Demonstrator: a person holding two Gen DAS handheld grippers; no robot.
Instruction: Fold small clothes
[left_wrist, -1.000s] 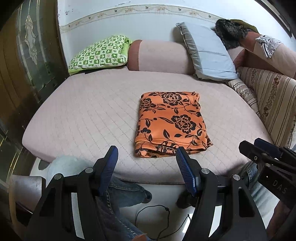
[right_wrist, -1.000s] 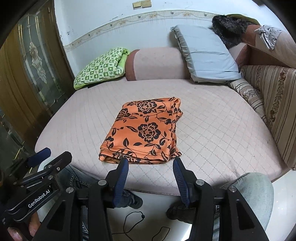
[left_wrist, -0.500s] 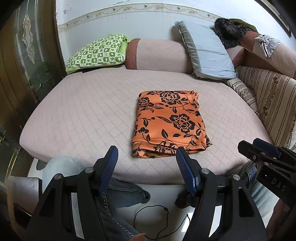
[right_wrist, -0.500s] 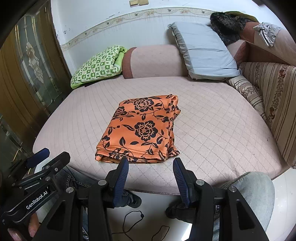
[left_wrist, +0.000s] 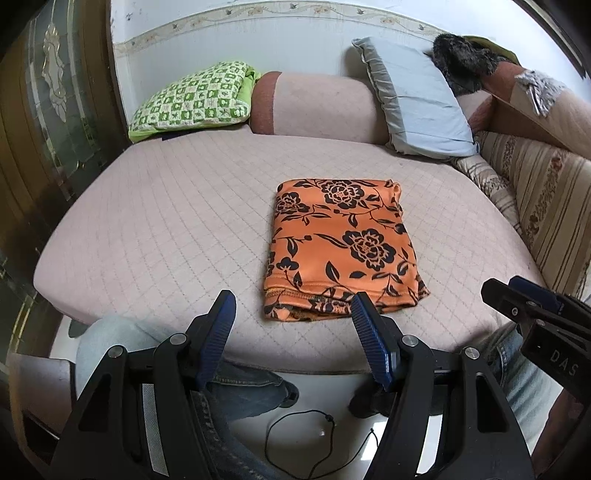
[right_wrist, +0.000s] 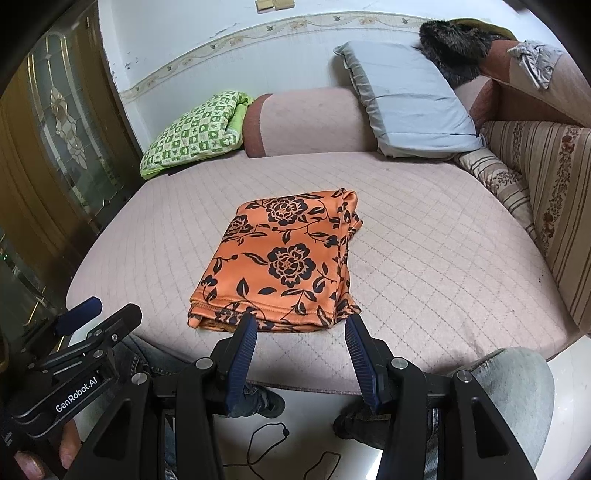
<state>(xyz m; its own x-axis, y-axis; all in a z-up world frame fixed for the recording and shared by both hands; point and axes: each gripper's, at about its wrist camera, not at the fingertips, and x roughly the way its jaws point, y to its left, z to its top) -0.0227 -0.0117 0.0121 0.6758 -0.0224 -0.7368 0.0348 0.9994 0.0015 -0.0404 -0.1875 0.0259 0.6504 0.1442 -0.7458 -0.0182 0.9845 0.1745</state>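
An orange cloth with black flowers (left_wrist: 340, 247) lies folded in a flat rectangle in the middle of the pink quilted bed (left_wrist: 166, 221); it also shows in the right wrist view (right_wrist: 284, 262). My left gripper (left_wrist: 291, 306) is open and empty, held at the near edge of the bed just short of the cloth's near hem. My right gripper (right_wrist: 301, 323) is open and empty, its fingertips at the cloth's near hem. Each gripper shows at the side of the other's view.
A green checked pillow (left_wrist: 192, 99), a pink bolster (left_wrist: 317, 107) and a grey pillow (left_wrist: 413, 99) line the far edge by the wall. A striped sofa back (left_wrist: 546, 192) bounds the right side. A wooden glass door (left_wrist: 44, 122) stands left. My knees and a cord are below.
Both grippers have drifted slightly forward toward the cloth's near hem; the cloth lies as it was and both grippers stay open.
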